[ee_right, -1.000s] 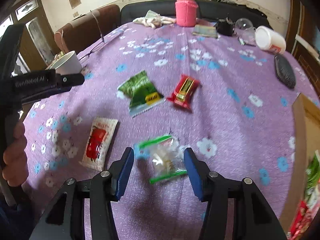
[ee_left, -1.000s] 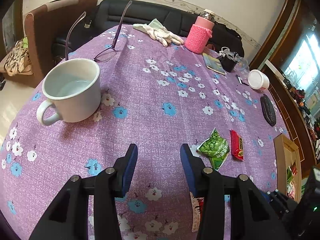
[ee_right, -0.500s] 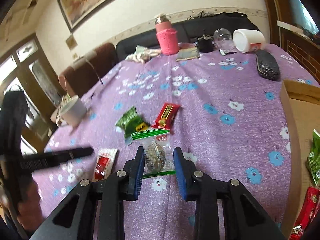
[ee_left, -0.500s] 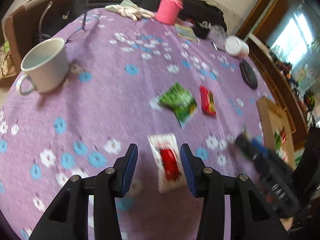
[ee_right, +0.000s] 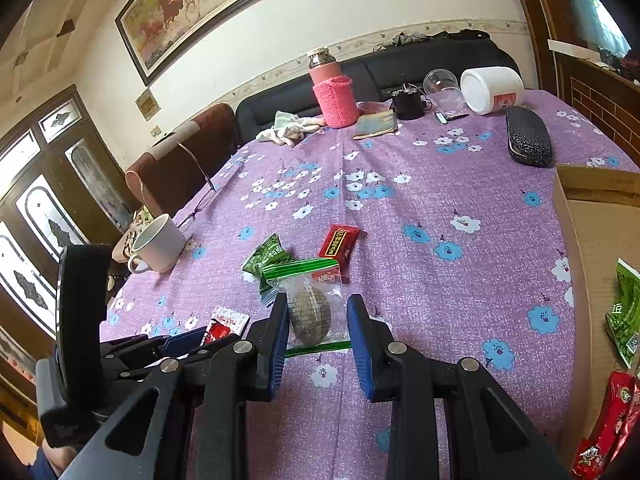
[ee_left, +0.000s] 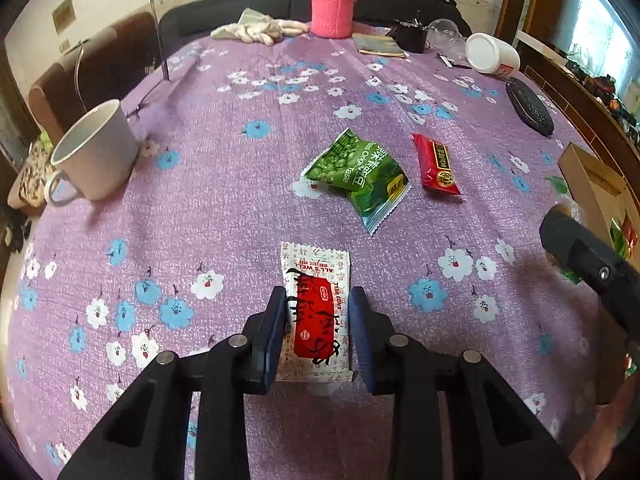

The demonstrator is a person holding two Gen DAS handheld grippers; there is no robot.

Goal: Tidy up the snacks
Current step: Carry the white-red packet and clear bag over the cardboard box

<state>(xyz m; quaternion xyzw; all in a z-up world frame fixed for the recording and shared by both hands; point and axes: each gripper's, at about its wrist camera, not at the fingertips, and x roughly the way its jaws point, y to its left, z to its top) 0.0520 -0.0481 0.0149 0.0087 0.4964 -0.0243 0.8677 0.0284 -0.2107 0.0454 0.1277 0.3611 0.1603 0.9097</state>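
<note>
Left gripper jaws closing around white-and-red flat sachet; right gripper lifted clear green-edged egg pouch off table.

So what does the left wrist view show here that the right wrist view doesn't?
Left wrist only: the whole white-and-red packet between the left gripper's closing pads, lying on the cloth.

Right wrist only: the clear egg pouch clamped in the right gripper, lifted, plus the painting and packets already in the box.

Both: green packet, red bar, mug, pink flask, black case.
</note>
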